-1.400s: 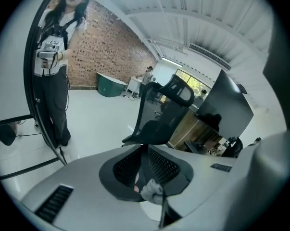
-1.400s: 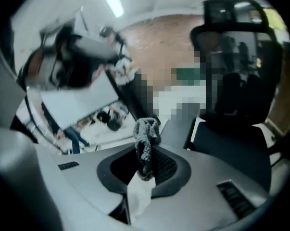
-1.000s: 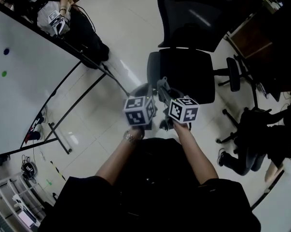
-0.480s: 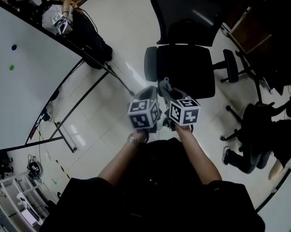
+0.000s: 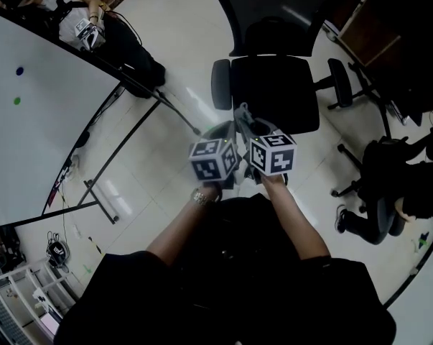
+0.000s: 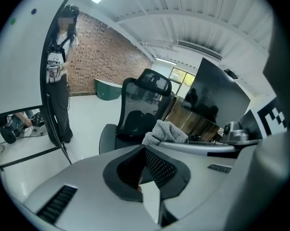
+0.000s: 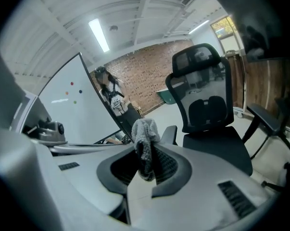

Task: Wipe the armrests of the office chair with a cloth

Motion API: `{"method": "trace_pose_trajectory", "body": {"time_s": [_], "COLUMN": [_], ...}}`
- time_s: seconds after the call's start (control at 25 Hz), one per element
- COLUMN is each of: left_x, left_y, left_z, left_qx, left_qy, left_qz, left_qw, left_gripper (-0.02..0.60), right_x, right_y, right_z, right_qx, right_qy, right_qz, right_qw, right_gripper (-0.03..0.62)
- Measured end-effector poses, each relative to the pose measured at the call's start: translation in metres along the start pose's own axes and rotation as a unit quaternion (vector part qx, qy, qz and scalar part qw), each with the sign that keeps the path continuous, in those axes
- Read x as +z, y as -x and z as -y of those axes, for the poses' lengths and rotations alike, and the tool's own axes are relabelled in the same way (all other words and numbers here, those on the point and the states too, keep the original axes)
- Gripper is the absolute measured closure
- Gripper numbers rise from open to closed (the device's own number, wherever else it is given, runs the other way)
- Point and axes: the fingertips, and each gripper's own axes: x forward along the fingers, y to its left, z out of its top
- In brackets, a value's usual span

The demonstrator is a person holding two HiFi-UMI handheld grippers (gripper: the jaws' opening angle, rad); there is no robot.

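Holding the grey cloth (image 7: 145,131) clenched in my right gripper (image 7: 146,154); my left gripper (image 6: 145,150) is closed, empty. Both hover near the office chair's (image 5: 273,95) front edge, with open floor (image 5: 180,42) beside its armrest (image 5: 221,83).

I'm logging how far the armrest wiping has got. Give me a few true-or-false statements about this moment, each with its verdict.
1. The right gripper has its jaws shut on the cloth. True.
2. The cloth is pressed onto an armrest. False: it is held in the air short of the chair and touches neither armrest.
3. The left gripper has its jaws wide apart. False: they are together, with nothing between them.
4. Nothing lies on the chair's seat. True.
5. A whiteboard stands to the person's left. True.
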Motion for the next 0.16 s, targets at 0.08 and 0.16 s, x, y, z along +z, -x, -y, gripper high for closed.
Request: {"method": "trace_pose_trajectory", "body": {"time_s": [0.08,0.16], "left_x": [0.010,0.019], "left_y": [-0.005,-0.010], "left_z": [-0.002,-0.007], "left_qx": [-0.006,-0.010], "left_qy": [-0.004,-0.006], "left_qz": [0.008,0.014], "left_qw": [0.9999,0.9998], "left_gripper": [0.577,0.577], "right_x": [0.006,0.011], "right_y": [-0.004,-0.009], "right_z": [0.003,0.005], "right_qx": [-0.001,0.001], "right_qy": [0.001,0.003], "right_qz": [0.001,0.002], "right_qw": [1.000,1.000], "right_gripper": [0.543,0.543]}}
